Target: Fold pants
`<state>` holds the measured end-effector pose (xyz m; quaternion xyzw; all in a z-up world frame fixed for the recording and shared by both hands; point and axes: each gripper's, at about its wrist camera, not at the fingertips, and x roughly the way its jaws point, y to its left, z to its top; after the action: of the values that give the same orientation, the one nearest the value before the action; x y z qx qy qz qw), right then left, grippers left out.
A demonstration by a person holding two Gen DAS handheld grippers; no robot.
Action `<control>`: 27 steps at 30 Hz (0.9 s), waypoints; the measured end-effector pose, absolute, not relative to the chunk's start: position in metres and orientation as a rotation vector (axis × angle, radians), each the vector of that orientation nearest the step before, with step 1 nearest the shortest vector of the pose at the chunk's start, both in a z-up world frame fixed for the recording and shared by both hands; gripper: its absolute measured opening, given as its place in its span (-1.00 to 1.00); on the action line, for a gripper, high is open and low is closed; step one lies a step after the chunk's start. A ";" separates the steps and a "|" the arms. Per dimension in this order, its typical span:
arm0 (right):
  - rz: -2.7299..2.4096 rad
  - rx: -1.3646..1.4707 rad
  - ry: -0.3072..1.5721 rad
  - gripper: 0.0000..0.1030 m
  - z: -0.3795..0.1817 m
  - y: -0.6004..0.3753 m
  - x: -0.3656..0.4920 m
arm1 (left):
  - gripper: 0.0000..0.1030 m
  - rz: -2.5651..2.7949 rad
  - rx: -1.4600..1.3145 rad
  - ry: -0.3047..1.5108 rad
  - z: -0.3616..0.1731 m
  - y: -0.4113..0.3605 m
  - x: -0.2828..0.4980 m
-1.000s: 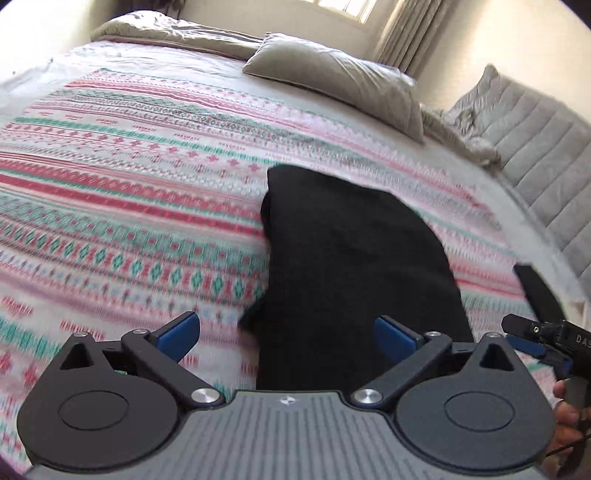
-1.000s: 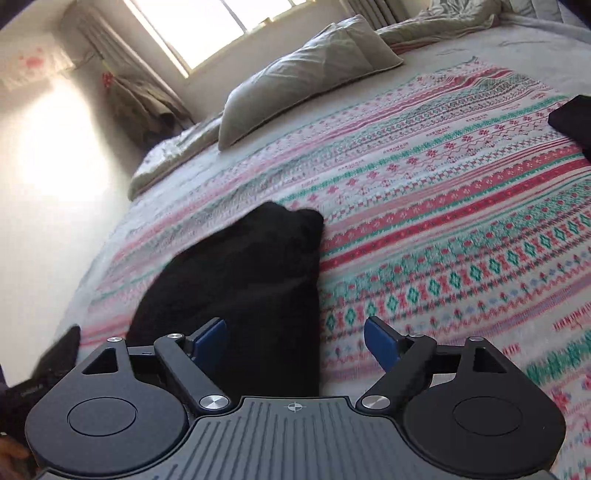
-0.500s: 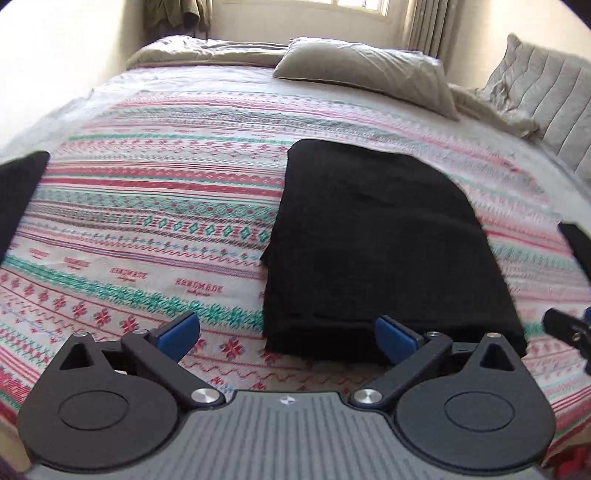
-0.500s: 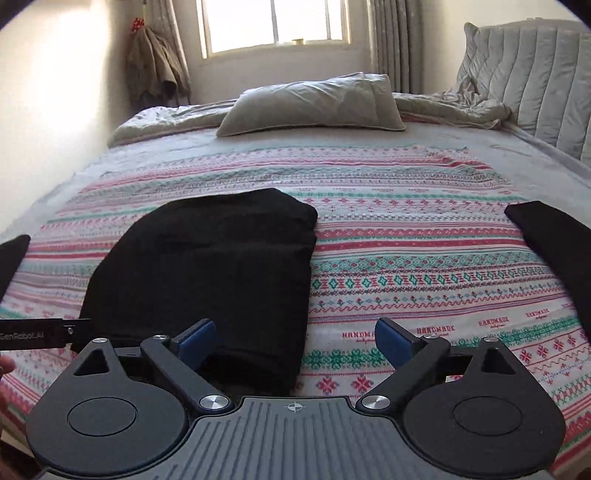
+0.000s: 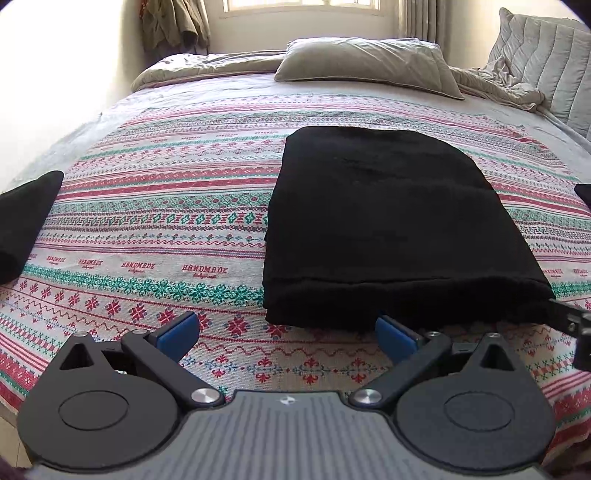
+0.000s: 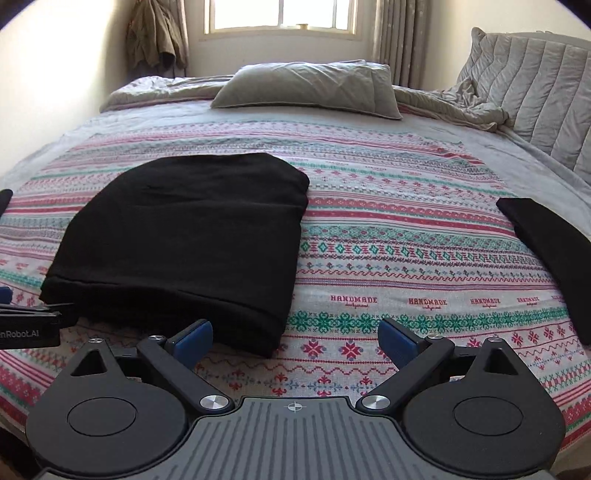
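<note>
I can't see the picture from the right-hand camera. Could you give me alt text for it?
Black pants, folded into a neat rectangle, lie on a bed's patterned bedspread, just beyond the open right gripper, which holds nothing. Another black garment lies at the right edge, and a grey pillow rests below a window.

Both wrist views look low across the bed (image 5: 177, 206) toward the window (image 6: 280, 16), sharing the pants (image 5: 384, 221)

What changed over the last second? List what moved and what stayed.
Both grippers, left gripper and right gripper, drew back toward the bed's near edge and levelled out, so the folded black pants now show whole. Nothing was grasped or released; the fingers stayed open, the pants flat on the patterned bedspread.
</note>
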<state>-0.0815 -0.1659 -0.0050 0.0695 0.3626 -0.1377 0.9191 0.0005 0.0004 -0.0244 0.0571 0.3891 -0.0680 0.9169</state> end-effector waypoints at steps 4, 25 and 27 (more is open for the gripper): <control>-0.280 0.139 0.754 0.90 -0.008 -0.163 -0.080 | 1.00 -0.127 0.119 0.789 -0.023 0.001 -0.001; -0.271 0.114 0.748 0.90 -0.010 -0.149 -0.072 | 1.00 -0.137 0.126 0.776 -0.021 0.000 -0.004; -0.271 0.116 0.750 0.90 -0.011 -0.148 -0.072 | 1.00 -0.137 0.128 0.775 -0.021 0.000 -0.004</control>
<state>-0.0718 -0.1477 -0.0111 0.0566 0.3651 -0.1318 0.9199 -0.0039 0.0004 -0.0213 0.0622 0.3775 -0.0668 0.9215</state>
